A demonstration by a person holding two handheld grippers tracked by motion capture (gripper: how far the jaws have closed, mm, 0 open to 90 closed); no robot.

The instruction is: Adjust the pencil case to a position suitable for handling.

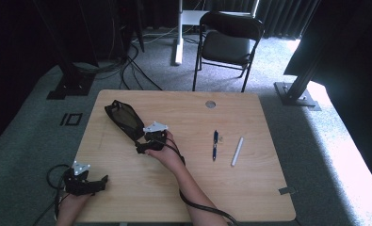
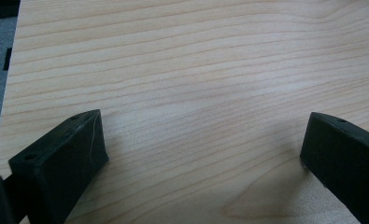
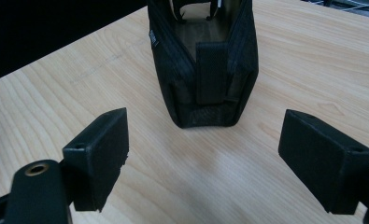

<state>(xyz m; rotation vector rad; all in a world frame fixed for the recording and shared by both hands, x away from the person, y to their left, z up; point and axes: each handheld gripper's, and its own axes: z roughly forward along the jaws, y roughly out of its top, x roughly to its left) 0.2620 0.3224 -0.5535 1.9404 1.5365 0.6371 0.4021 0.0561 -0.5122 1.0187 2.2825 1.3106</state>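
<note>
We judge the black mesh pouch (image 3: 203, 70) soft and light, best pinched at its stiff end tab; right gripper (image 3: 203, 163) wide open, empty.

A black mesh pouch (image 1: 124, 118) lies flat on the wooden surface, left of the high view's centre, slanting toward the upper left. In the right gripper view its near end (image 3: 205, 74) sits at upper centre, unzipped.

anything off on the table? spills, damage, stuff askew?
Nothing stands out. Black mesh pouch lies flat, its near end before the open right gripper; blue pen and white marker lie apart on the table. No spills.
</note>
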